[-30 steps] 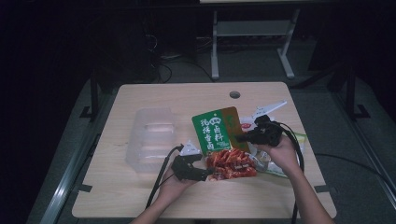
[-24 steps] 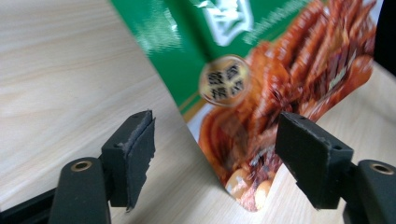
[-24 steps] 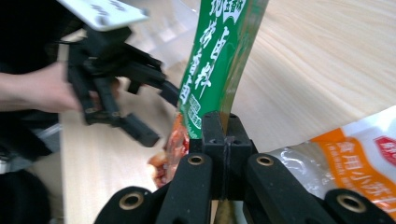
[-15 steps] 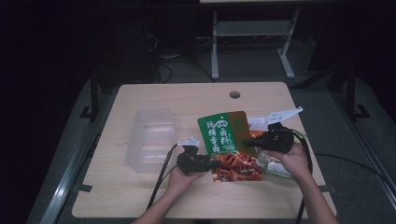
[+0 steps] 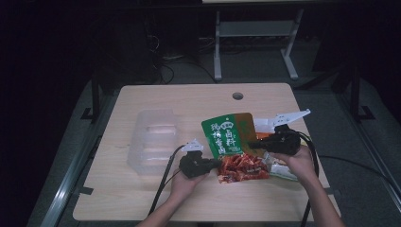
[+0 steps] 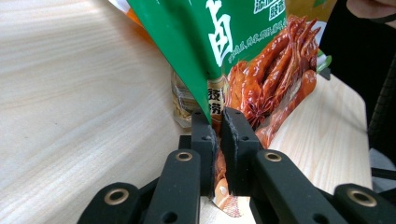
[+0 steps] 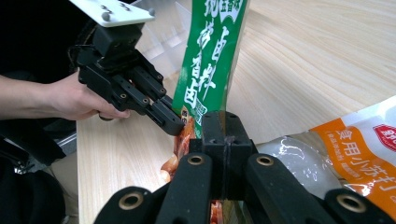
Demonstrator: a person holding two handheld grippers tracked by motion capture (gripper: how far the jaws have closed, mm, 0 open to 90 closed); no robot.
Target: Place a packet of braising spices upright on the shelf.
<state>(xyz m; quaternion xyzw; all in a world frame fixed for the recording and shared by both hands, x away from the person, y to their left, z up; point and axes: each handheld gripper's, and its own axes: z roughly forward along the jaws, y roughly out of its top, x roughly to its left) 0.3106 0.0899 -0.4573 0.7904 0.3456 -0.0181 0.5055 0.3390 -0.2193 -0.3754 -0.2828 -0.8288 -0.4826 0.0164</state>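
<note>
A snack pouch [image 5: 228,138], green at the top with red printed food below, stands tilted over the table between my two grippers. My left gripper [image 5: 218,164] has just been closing and is now shut on the pouch's lower left edge; in the left gripper view the pads [image 6: 204,135] pinch the pouch [image 6: 252,56] on both sides. My right gripper [image 5: 251,144] is shut on the pouch's right edge. In the right gripper view my right gripper [image 7: 225,122] clamps the pouch [image 7: 208,60], and the left gripper [image 7: 176,125] bites it from the left.
A clear plastic container [image 5: 153,141] lies left of the pouch. An orange and white packet [image 7: 369,154] and a clear bag [image 7: 299,161] lie under and right of the right gripper. The wooden table [image 5: 189,101] has a round hole [image 5: 238,96] near its far edge.
The left gripper's jaws went from wide open to shut on the pouch's lower edge. The right gripper and the pouch shifted slightly to the right.
</note>
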